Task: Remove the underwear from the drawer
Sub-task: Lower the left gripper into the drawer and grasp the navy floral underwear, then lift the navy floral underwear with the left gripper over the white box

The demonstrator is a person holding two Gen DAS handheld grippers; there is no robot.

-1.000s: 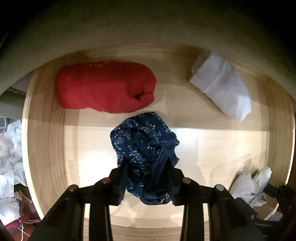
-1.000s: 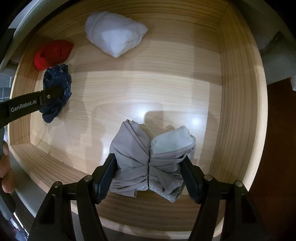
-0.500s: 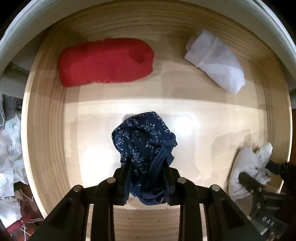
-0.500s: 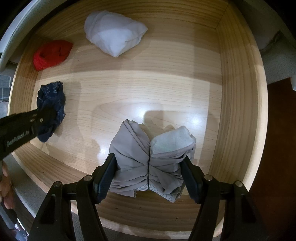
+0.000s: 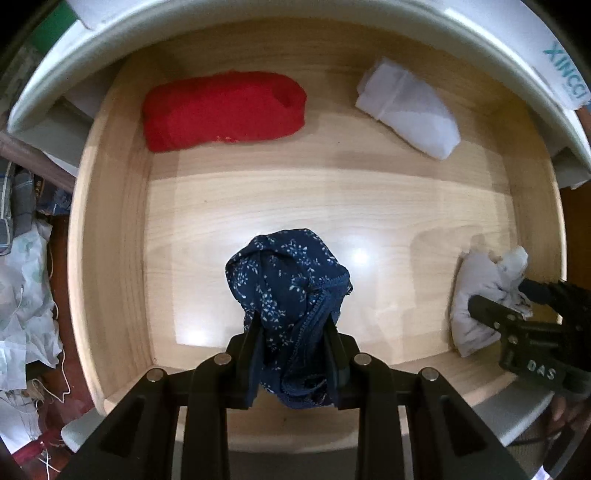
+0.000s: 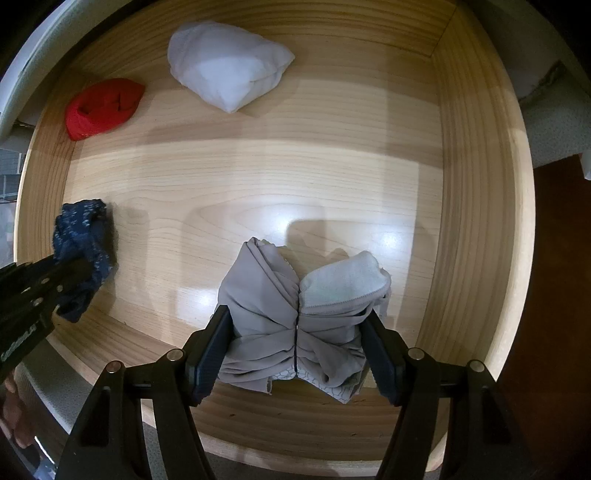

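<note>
My left gripper (image 5: 293,325) is shut on a navy floral underwear (image 5: 291,288) and holds it above the floor of the wooden drawer (image 5: 110,258), near its front. It also shows in the right wrist view (image 6: 83,251). My right gripper (image 6: 297,332) is shut on a grey folded underwear (image 6: 295,314) at the drawer's front right; this bundle shows in the left wrist view too (image 5: 480,295). A red folded underwear (image 5: 225,109) and a white folded one (image 5: 410,110) lie at the back of the drawer.
The white cabinet front (image 5: 258,22) curves over the drawer's back. Crumpled white cloth and cords (image 5: 26,295) lie on the floor left of the drawer. The drawer's right wall (image 6: 476,221) stands close to my right gripper.
My left gripper has lifted and pulled back toward the drawer's front with the navy underwear; more of the drawer shows. My right gripper has stayed still on the grey bundle.
</note>
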